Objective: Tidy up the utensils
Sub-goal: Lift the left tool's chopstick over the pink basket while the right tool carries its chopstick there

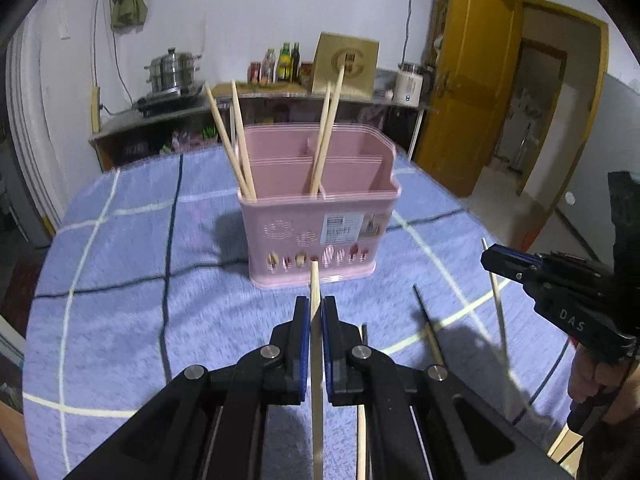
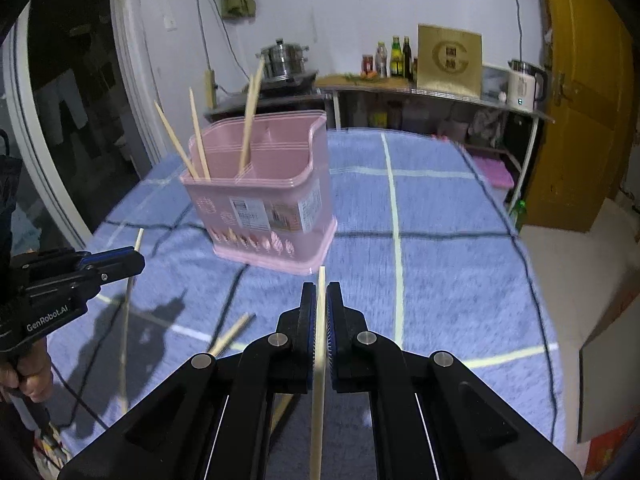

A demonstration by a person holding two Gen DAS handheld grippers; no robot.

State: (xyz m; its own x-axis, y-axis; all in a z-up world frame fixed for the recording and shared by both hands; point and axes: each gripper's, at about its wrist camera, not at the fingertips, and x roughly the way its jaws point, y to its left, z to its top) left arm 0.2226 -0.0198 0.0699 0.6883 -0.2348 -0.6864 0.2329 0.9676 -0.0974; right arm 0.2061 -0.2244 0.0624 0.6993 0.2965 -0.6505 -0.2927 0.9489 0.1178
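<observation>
The left gripper [image 1: 315, 312] is clamped on a chopstick [image 1: 315, 280] that runs lengthwise between its fingers, tip toward the pink holder [image 1: 316, 216]. The right gripper [image 2: 320, 300] grips a second chopstick [image 2: 320, 280] the same way. Both are held low over the blue cloth [image 2: 440, 260], aimed at the holder, which stands upright with four chopsticks [image 1: 240, 140] inside. One loose chopstick [image 2: 232, 334] lies on the cloth.

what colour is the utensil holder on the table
Pink, with a white label on its front; the holder shows best in the left wrist view.
</observation>
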